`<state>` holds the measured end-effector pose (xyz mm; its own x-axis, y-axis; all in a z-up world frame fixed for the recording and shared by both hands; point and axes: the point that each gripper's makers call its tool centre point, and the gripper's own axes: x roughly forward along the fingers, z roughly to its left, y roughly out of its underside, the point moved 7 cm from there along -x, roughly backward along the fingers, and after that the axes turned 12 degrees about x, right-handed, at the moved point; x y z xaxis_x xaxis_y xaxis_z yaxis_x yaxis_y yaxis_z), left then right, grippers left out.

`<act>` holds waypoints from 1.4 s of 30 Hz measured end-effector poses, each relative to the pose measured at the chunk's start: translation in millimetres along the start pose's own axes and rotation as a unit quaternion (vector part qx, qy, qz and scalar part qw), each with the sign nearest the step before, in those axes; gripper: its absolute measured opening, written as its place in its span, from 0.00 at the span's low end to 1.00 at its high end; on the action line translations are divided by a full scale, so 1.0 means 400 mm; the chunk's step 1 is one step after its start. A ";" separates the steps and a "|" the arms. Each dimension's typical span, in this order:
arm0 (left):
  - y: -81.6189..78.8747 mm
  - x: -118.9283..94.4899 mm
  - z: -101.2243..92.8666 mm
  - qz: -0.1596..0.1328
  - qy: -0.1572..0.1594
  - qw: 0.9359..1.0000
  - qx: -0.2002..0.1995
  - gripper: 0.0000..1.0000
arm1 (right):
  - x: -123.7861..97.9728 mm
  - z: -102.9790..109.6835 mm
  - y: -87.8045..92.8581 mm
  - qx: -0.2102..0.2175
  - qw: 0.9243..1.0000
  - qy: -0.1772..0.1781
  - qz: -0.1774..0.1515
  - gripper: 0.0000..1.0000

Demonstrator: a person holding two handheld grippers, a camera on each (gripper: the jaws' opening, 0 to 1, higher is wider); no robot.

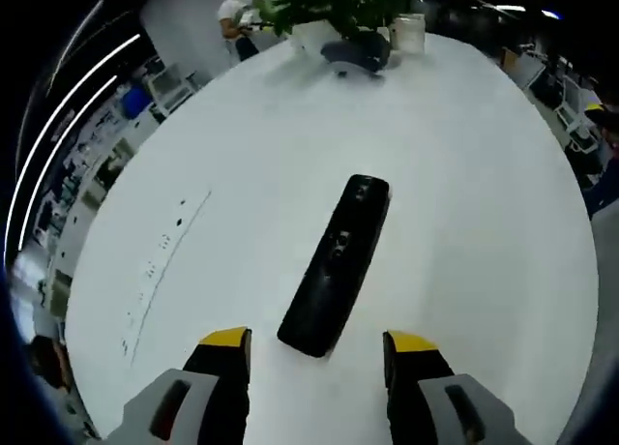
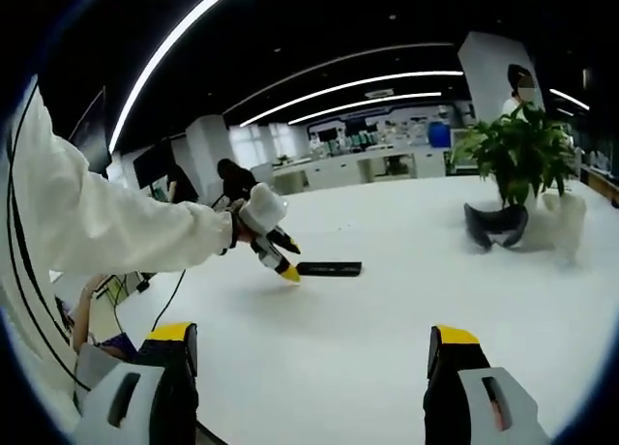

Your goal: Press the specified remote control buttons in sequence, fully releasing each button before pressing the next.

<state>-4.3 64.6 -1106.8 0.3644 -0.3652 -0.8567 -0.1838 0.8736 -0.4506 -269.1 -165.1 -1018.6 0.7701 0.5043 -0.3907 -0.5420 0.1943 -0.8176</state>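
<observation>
A long black remote control [image 1: 337, 263] lies flat on the white round table [image 1: 484, 193], its near end between my left gripper's [image 1: 317, 344] yellow-tipped jaws, which stand open just short of it. In the right gripper view the remote [image 2: 329, 268] looks small and far, with the left gripper [image 2: 280, 256] at its left end, held by a person in a white sleeve [image 2: 106, 222]. My right gripper [image 2: 311, 343] is open with nothing between its jaws, well back from the remote.
A potted green plant [image 1: 329, 5] and a dark headset-like object [image 1: 356, 54] stand at the table's far side, seen also as the plant [image 2: 517, 155] and dark object [image 2: 495, 224]. Faint pencil marks [image 1: 160, 261] cross the tabletop at left. Office desks lie beyond.
</observation>
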 end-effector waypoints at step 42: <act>0.114 -0.445 -0.432 -0.207 -0.204 0.920 -0.262 0.99 | -0.025 0.028 0.023 -0.012 1.000 -0.010 -0.016 0.99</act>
<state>-235.2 113.8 -1018.4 0.7950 -0.3872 -0.4670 -0.3285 0.3724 -0.8680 -285.6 -158.8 -1017.5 0.7802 0.5144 -0.3558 -0.5082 0.1898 -0.8400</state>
